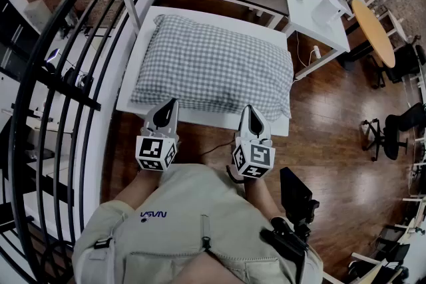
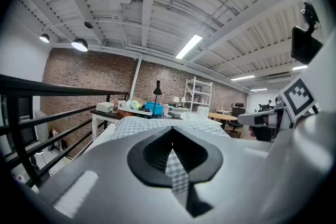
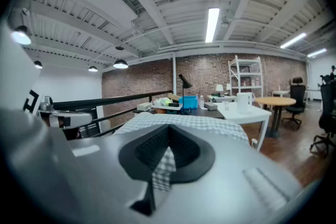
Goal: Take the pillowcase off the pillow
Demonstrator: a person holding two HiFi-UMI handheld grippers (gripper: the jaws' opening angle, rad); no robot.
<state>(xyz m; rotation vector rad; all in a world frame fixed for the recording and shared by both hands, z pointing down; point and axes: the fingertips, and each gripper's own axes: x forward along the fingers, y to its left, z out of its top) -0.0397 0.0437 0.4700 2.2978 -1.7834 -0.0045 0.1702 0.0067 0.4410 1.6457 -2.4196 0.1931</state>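
Left gripper (image 1: 172, 106) and right gripper (image 1: 245, 110) are each clamped on the checked pillowcase (image 1: 213, 66) at its near edge. Recommended: pull both evenly, gripping fabric only.

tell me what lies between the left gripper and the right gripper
In the head view, the near edge of the checked pillowcase and a strip of the white table lie between the left gripper and right gripper.
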